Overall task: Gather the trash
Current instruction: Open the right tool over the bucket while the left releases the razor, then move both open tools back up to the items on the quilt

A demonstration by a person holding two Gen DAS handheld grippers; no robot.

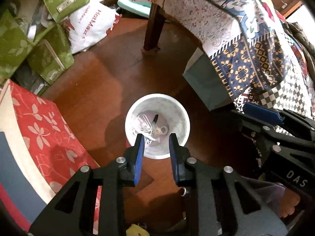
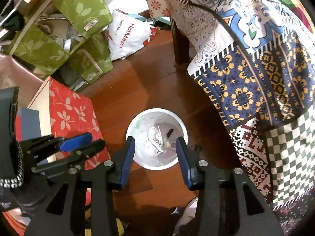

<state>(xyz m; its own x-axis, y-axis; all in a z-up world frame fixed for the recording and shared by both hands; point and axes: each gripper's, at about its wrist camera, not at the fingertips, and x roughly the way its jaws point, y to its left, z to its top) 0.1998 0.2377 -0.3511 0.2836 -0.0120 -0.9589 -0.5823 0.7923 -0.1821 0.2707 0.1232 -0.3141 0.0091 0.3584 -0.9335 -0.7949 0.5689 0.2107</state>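
White bin [image 1: 178, 118] at frame centre held crumpled trash [image 1: 146, 126], left gripper [image 1: 157, 138] fingers apart and empty, right gripper [image 2: 155, 141] fingers apart and empty, both above the bin

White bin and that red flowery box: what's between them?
Only bare wooden floor separates the white bin from the red box, clearest in the right wrist view.

We see a reddish-brown wooden floor [image 1: 110, 82]. At two o'clock a patchwork cloth [image 1: 246, 45] drapes a desk with a dark wooden leg [image 1: 154, 27]; green leaf-print boxes [image 1: 23, 45] crowd ten o'clock.
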